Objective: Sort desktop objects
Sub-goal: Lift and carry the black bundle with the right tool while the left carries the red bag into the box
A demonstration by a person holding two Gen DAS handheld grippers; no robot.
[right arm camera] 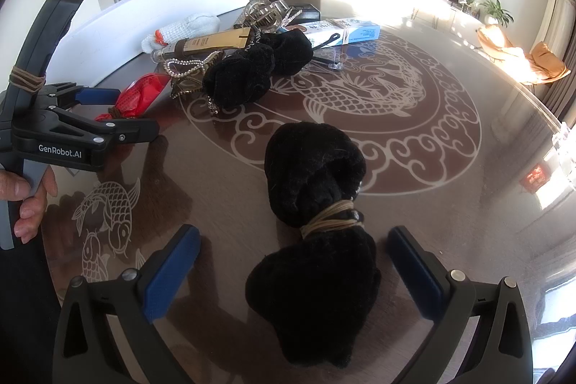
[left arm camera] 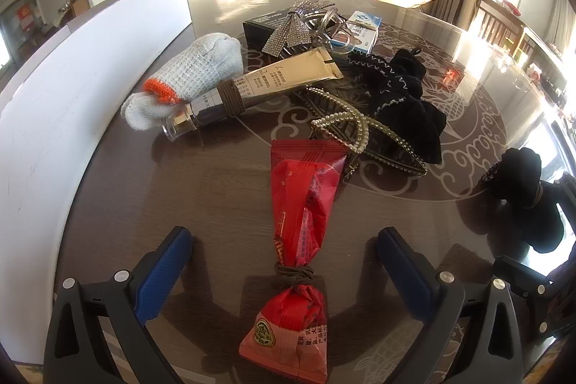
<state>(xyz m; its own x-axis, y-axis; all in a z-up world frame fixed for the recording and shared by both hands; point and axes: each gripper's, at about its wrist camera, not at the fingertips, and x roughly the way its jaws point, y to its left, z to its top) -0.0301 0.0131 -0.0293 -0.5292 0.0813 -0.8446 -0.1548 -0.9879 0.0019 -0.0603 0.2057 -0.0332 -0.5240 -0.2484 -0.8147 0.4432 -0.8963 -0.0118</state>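
Observation:
My left gripper (left arm camera: pixel 284 251) is open, its blue pads either side of a red snack packet (left arm camera: pixel 302 204) tied with a brown band, lying on the table. My right gripper (right arm camera: pixel 293 251) is open around a black sock bundle (right arm camera: pixel 316 240) bound with a tan band. The left gripper also shows in the right wrist view (right arm camera: pixel 118 112), with the red packet (right arm camera: pixel 138 96) between its fingers. Behind lie a gold tube (left arm camera: pixel 259 85), a white knit glove (left arm camera: pixel 194 74), a pearl hair clip (left arm camera: pixel 356 128) and a black scrunchie (left arm camera: pixel 403 96).
A white box wall (left arm camera: pixel 82 78) runs along the table's left side. A rhinestone bow (left arm camera: pixel 291 24), a clear claw clip (left arm camera: pixel 331 27), a black box (left arm camera: pixel 262 24) and a blue-white box (left arm camera: pixel 363 27) lie at the back. The round glass tabletop (right arm camera: pixel 468 204) bears a fish pattern.

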